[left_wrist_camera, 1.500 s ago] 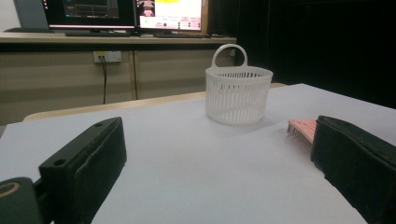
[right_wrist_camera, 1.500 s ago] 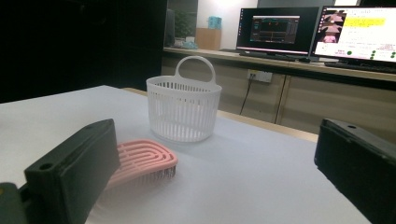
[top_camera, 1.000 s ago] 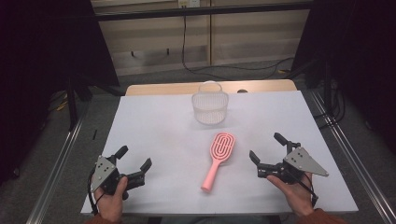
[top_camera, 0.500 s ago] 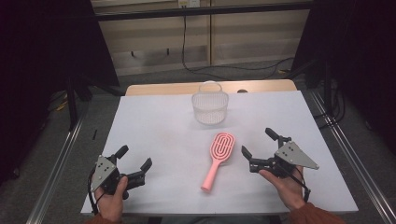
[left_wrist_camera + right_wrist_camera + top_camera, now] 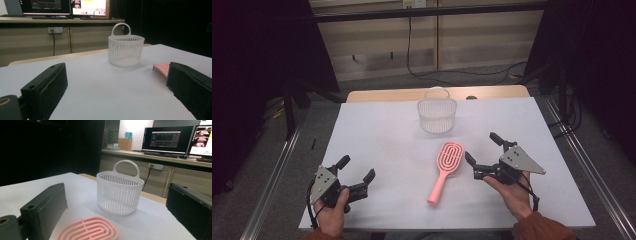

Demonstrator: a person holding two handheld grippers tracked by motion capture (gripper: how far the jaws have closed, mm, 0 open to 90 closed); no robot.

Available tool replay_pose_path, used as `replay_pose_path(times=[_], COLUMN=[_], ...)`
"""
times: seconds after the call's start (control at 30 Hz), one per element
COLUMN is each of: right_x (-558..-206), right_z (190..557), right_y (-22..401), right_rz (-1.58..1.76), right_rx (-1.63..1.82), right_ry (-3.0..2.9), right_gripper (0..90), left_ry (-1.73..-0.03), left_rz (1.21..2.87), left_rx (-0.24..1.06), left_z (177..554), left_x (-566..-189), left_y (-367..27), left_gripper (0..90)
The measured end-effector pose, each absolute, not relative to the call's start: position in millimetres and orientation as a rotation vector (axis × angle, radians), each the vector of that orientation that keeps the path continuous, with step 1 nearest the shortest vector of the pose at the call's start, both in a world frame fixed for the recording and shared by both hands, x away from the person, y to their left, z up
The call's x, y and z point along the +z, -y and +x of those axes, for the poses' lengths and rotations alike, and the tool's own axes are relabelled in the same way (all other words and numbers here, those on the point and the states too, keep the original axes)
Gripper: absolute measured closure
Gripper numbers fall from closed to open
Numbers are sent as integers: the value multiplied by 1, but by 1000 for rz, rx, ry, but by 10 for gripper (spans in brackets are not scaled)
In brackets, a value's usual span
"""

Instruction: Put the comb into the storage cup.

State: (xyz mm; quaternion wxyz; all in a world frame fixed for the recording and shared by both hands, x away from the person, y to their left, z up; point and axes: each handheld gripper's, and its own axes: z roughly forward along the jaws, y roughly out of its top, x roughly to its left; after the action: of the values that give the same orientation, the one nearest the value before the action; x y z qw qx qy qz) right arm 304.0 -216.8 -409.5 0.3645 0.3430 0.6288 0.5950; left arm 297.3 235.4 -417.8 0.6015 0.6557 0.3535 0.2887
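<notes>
A pink hairbrush (image 5: pixel 444 167) lies flat on the white table (image 5: pixel 377 135), head pointing away and handle toward the person. Behind it stands a white slatted basket (image 5: pixel 437 114) with a loop handle. My right gripper (image 5: pixel 482 147) is open just right of the brush head, with nothing between its jaws. In the right gripper view the brush head (image 5: pixel 87 230) sits low between the open jaws, with the basket (image 5: pixel 118 192) beyond it. My left gripper (image 5: pixel 358 167) rests open and holds nothing at the front left. Its view shows the basket (image 5: pixel 126 51) and the brush's bristle edge (image 5: pixel 160 68).
A wooden strip (image 5: pixel 412 94) borders the table's far edge. Metal rails (image 5: pixel 277 170) run along both sides. Beyond the table stand a counter with monitors (image 5: pixel 163 138) and a wall socket with a cable (image 5: pixel 54 30).
My right gripper has moved left and a little forward, close to the brush head. The left gripper, the brush and the basket have stayed put.
</notes>
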Motion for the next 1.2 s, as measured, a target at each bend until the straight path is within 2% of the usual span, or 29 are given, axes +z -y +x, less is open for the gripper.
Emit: replay_pose_path(times=[0.57,0.73,1.2], right_x=[-401,-408,-402], right_z=[322,328,339], right_y=[201,195,183], right_rz=[857,860,846], right_rx=[1546,1541,1601], right_ry=[-1649,-1680,-1674], right_gripper=[53,57,153], left_ry=[-806,-802,-798], left_rz=[1519,1513,1515], left_rx=[664,660,663], left_z=[298,298,299], left_x=[-417,-417,-417], left_y=[-234,-234,-234], left_gripper=[35,31,31])
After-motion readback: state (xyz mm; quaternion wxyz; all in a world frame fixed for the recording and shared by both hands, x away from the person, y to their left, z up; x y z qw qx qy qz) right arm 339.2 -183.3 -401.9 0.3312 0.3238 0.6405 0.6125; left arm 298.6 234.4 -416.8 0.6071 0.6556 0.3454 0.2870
